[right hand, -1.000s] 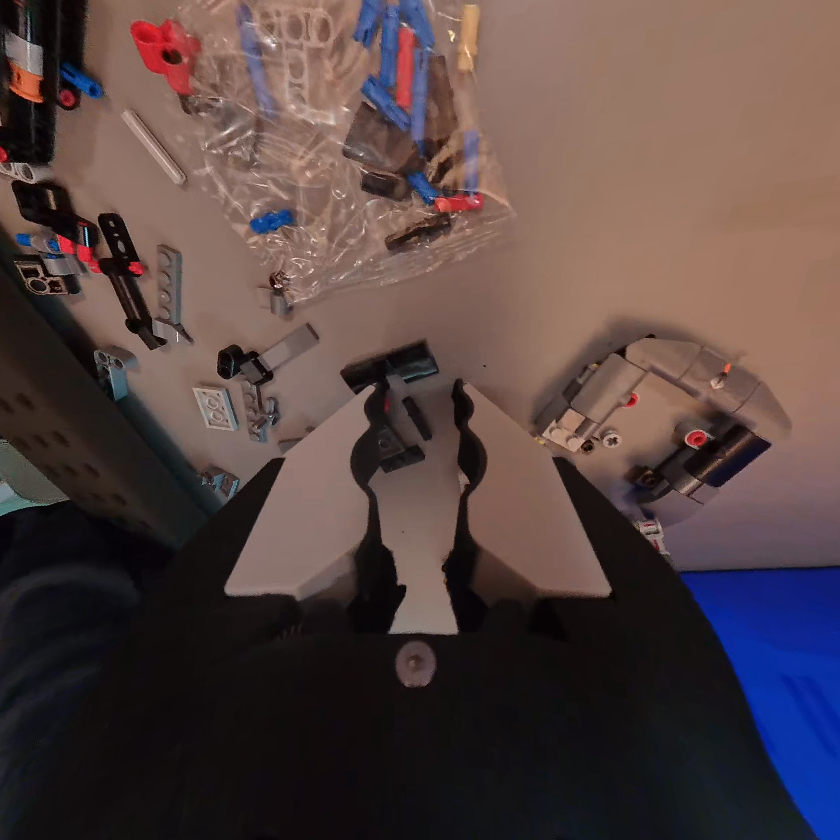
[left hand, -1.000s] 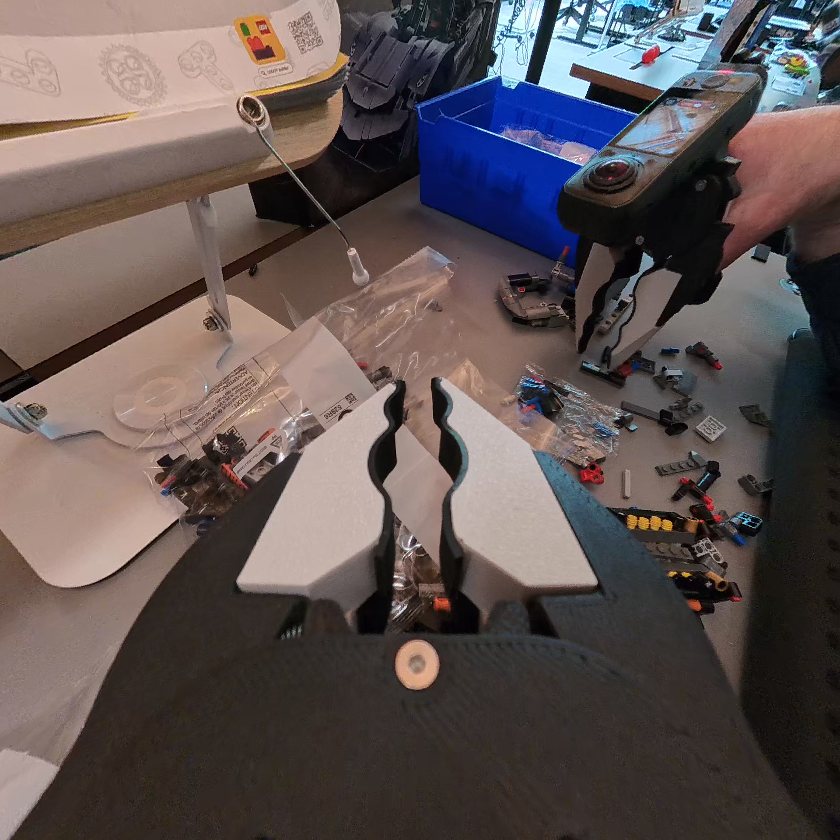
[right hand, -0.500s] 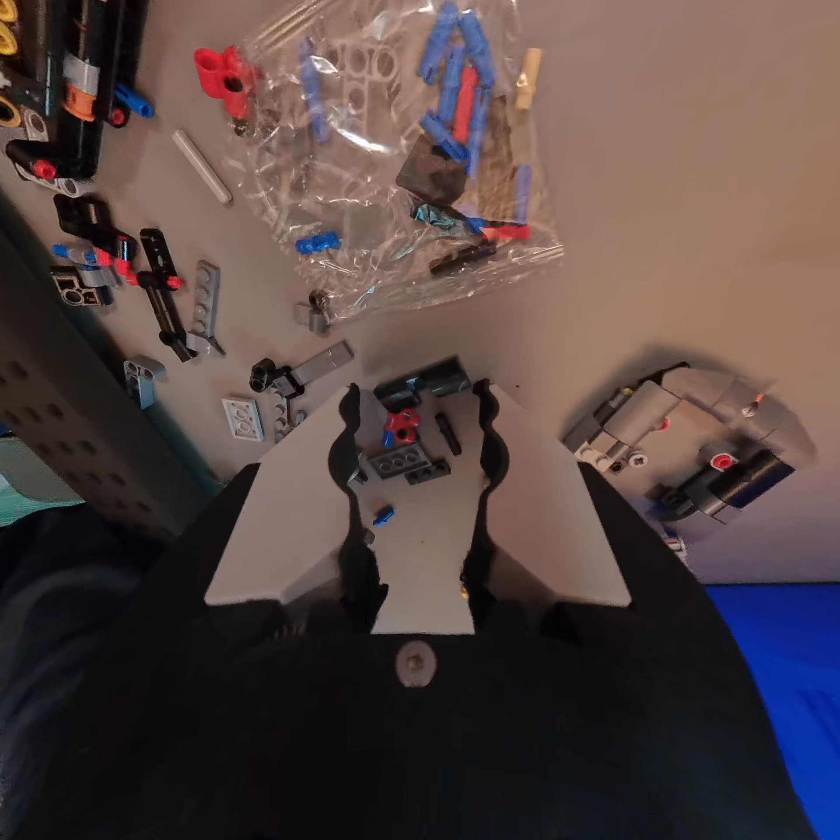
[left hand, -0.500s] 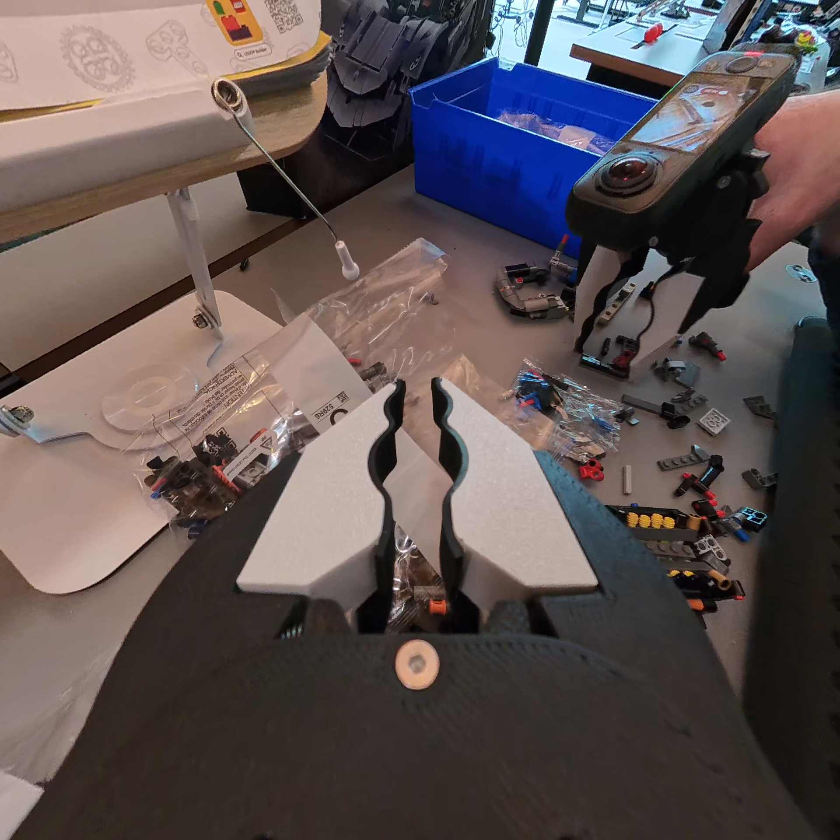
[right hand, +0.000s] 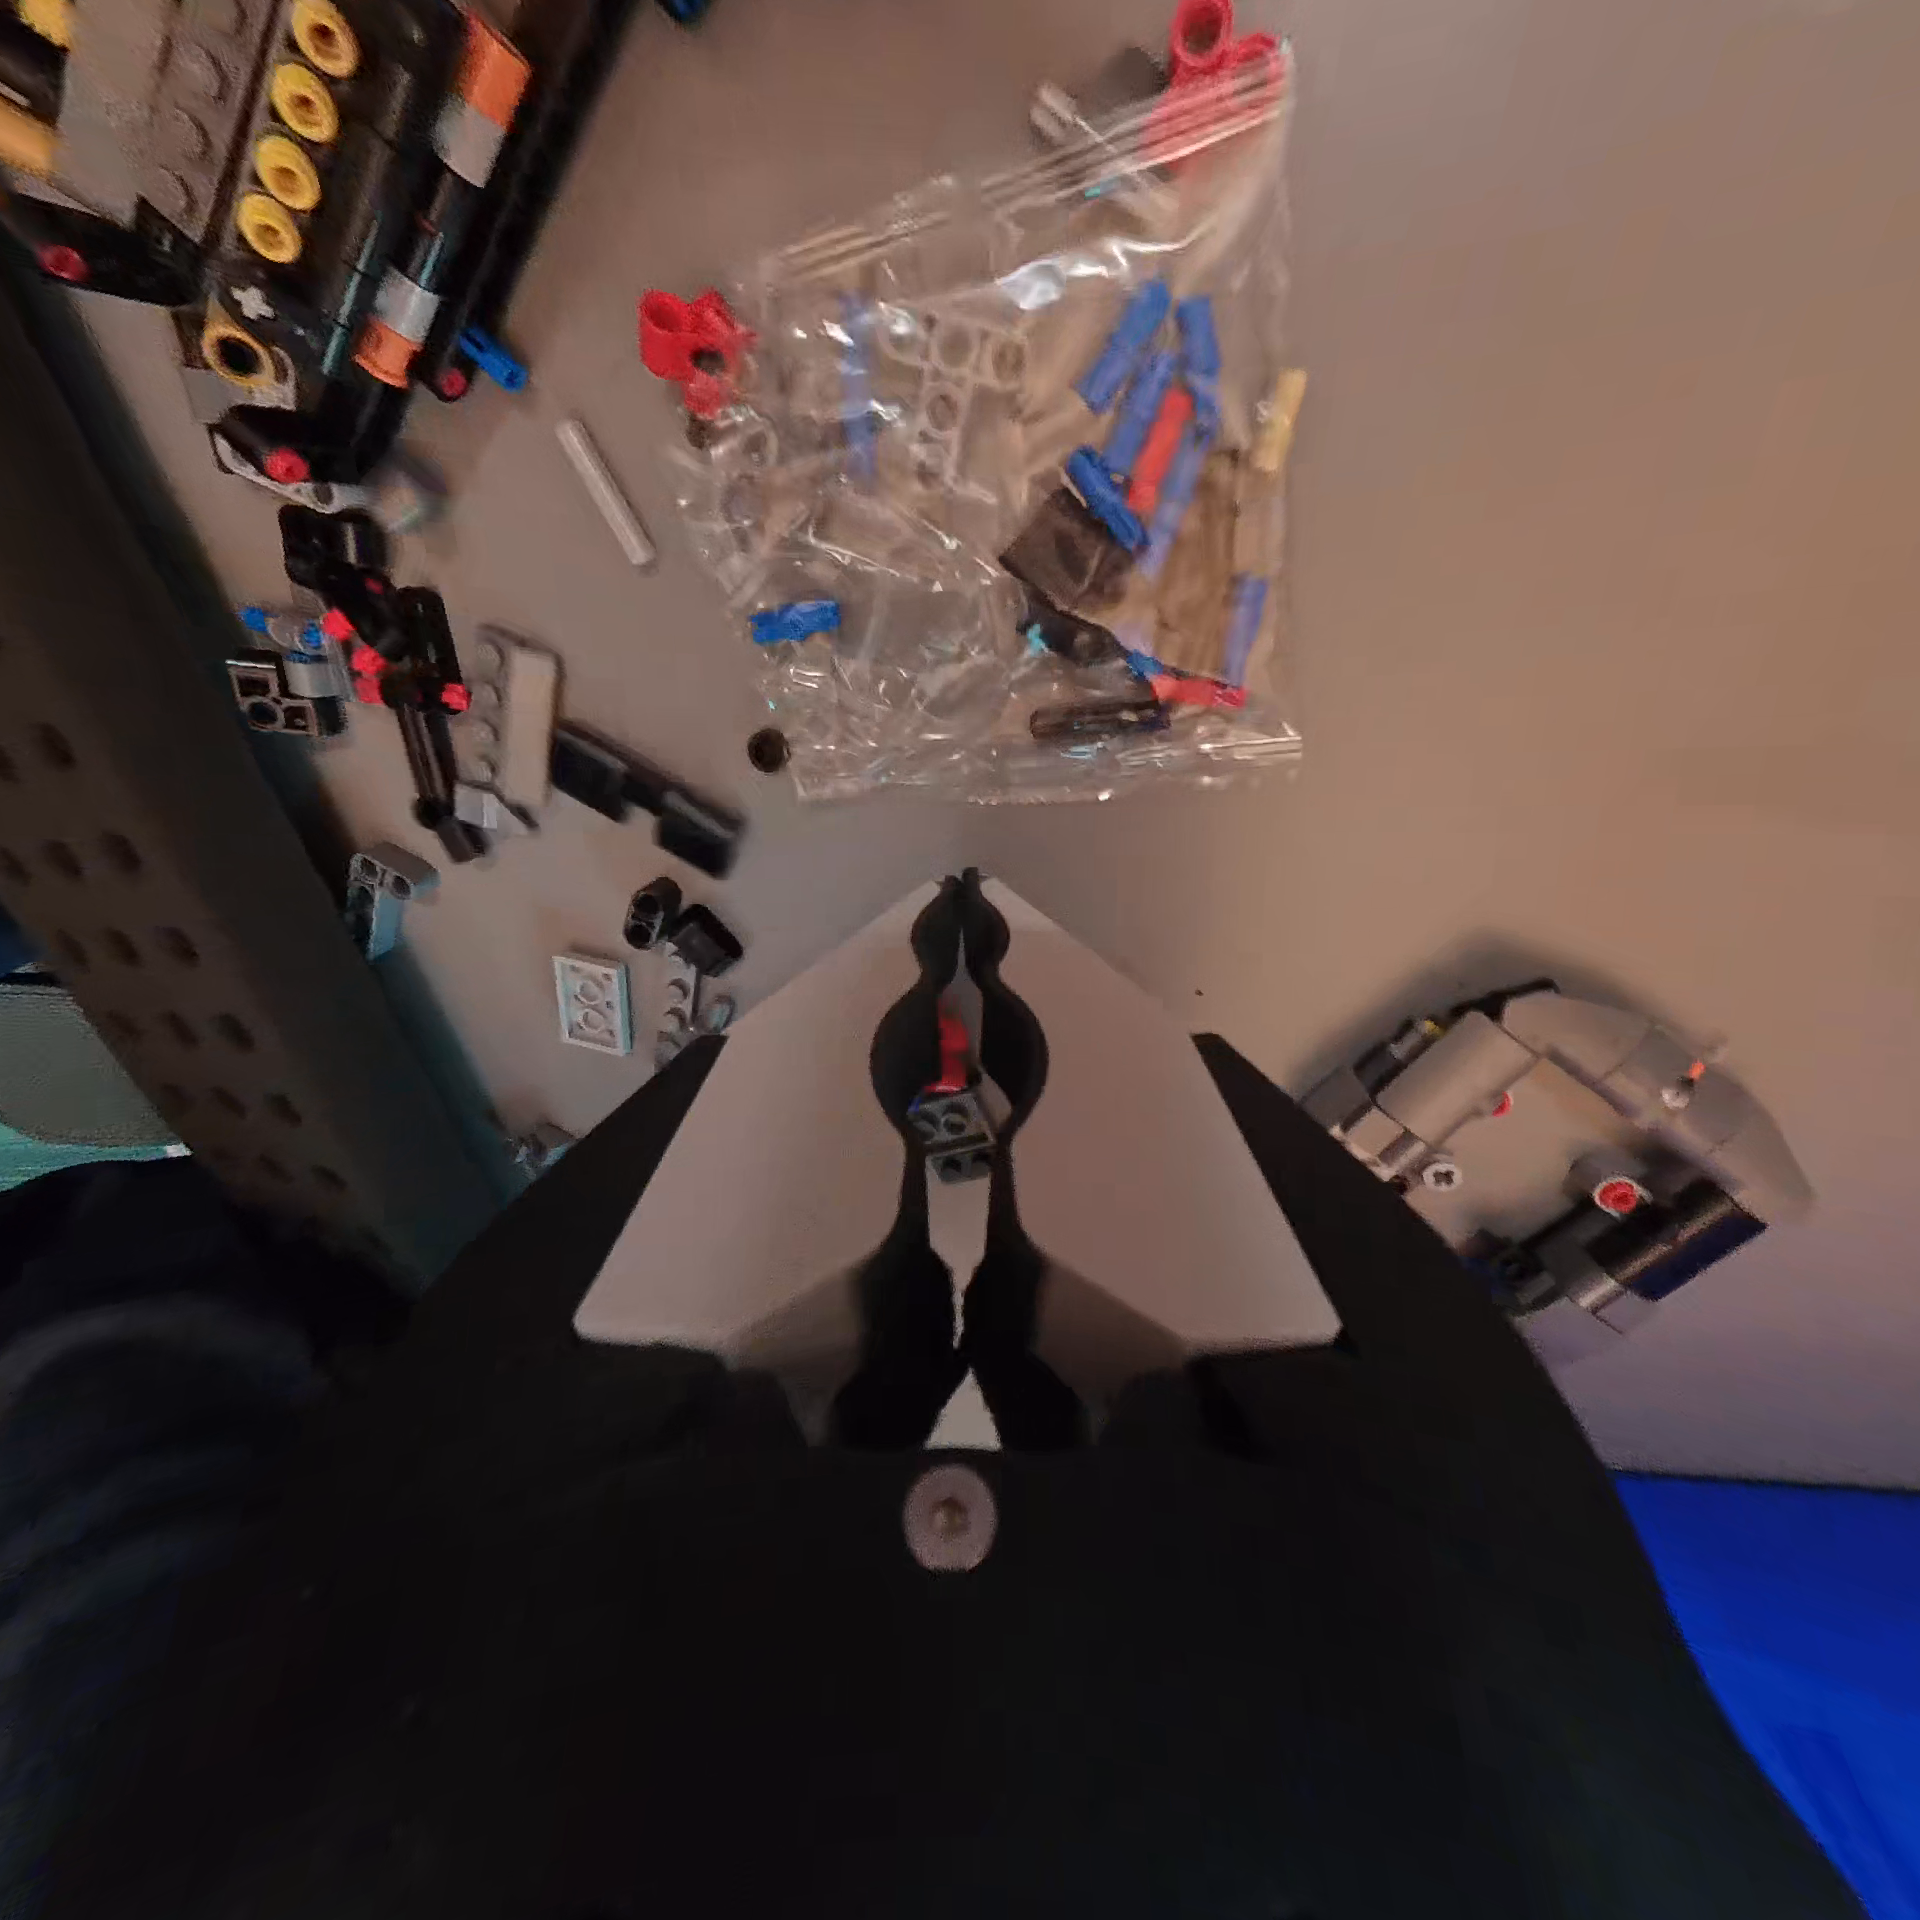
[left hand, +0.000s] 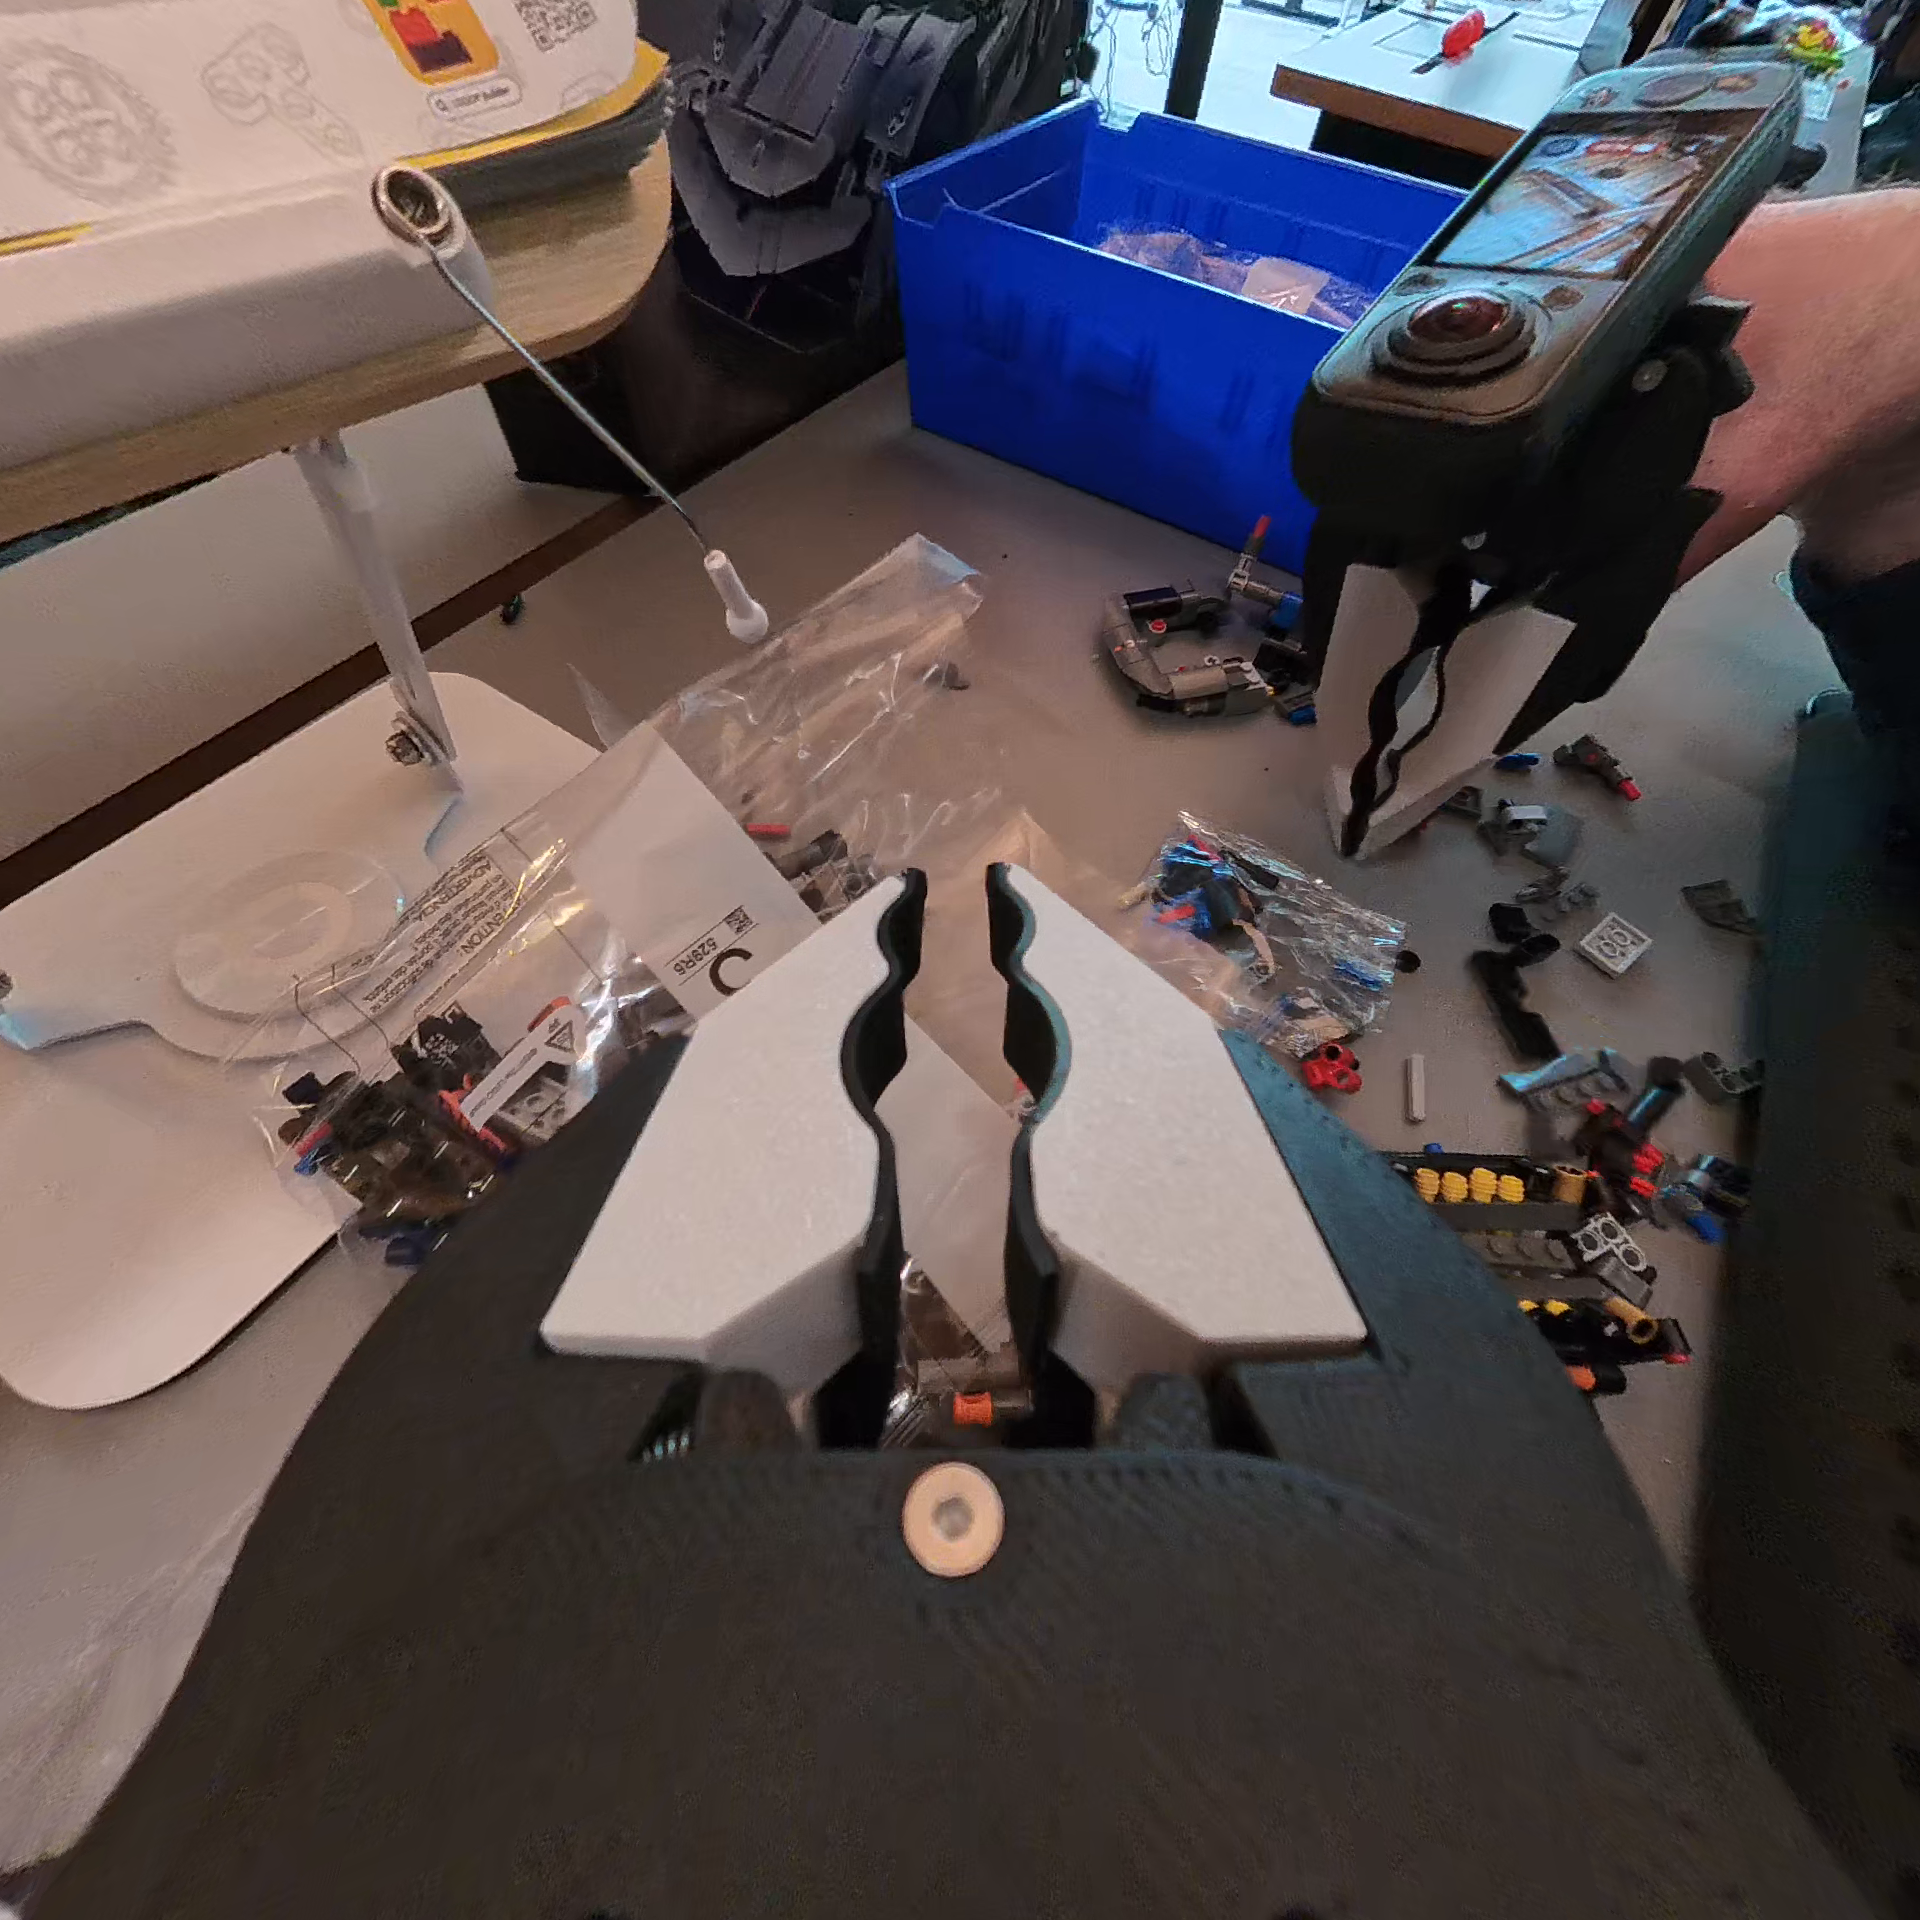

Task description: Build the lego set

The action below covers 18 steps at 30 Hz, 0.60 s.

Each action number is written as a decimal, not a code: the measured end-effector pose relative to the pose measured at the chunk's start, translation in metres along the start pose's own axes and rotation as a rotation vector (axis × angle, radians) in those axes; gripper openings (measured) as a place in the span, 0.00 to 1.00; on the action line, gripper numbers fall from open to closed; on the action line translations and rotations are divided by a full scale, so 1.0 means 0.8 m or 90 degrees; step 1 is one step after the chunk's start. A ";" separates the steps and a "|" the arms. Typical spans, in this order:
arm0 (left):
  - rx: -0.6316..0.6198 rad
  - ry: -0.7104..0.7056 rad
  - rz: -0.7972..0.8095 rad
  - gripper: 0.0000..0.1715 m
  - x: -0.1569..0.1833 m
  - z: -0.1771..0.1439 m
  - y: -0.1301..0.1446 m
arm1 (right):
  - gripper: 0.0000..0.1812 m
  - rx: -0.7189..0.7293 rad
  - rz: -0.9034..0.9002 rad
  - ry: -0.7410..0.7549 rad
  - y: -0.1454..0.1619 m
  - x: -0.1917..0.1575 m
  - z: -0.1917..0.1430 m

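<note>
My right gripper [right hand: 961, 883] is shut, and a small grey brick with a red pin [right hand: 951, 1117] sits pinched in the hollow between its fingers. In the left wrist view the right gripper [left hand: 1356, 836] stands tips-down close to the grey table, held by a hand. A grey curved sub-assembly [right hand: 1538, 1132] lies to its right and also shows in the left wrist view [left hand: 1184, 655]. A small clear bag of blue and red pins [right hand: 1018, 540] lies ahead. My left gripper [left hand: 951, 883] is open and empty, hovering over large clear part bags [left hand: 499, 1018].
A black sub-assembly with yellow pegs [right hand: 291, 187] and several loose pieces [right hand: 623, 769] lie at the left. A blue bin [left hand: 1091, 343] stands at the back. A booklet stand with a white base [left hand: 125, 1195] is at the left. A dark perforated surface [right hand: 125, 810] borders the table. The tips of one gripper are about 20 centimeters away from the tips of the other.
My right gripper opened wide over the small pieces, then closed on the grey brick with the red pin and shifted toward the loose parts. The left gripper stayed open and barely moved.
</note>
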<state>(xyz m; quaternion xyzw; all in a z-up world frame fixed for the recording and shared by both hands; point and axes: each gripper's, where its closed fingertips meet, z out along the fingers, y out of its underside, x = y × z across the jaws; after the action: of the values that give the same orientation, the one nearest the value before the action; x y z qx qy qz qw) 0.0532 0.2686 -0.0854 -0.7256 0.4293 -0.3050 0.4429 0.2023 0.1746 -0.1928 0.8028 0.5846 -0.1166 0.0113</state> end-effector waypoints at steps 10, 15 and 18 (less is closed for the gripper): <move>-0.009 0.006 0.008 0.06 0.006 0.005 0.002 | 0.18 0.042 -0.059 -0.082 -0.009 -0.048 -0.008; -0.009 0.005 0.009 0.06 0.006 0.005 0.002 | 0.18 0.002 -0.109 -0.122 -0.012 -0.080 0.006; -0.009 0.005 0.010 0.06 0.006 0.004 0.002 | 0.12 -0.039 -0.091 -0.117 -0.006 -0.079 0.020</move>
<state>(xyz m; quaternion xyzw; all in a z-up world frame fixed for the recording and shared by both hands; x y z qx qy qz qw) 0.0578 0.2651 -0.0880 -0.7240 0.4390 -0.3015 0.4383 0.1765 0.1147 -0.1950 0.7445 0.6399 -0.1721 0.0814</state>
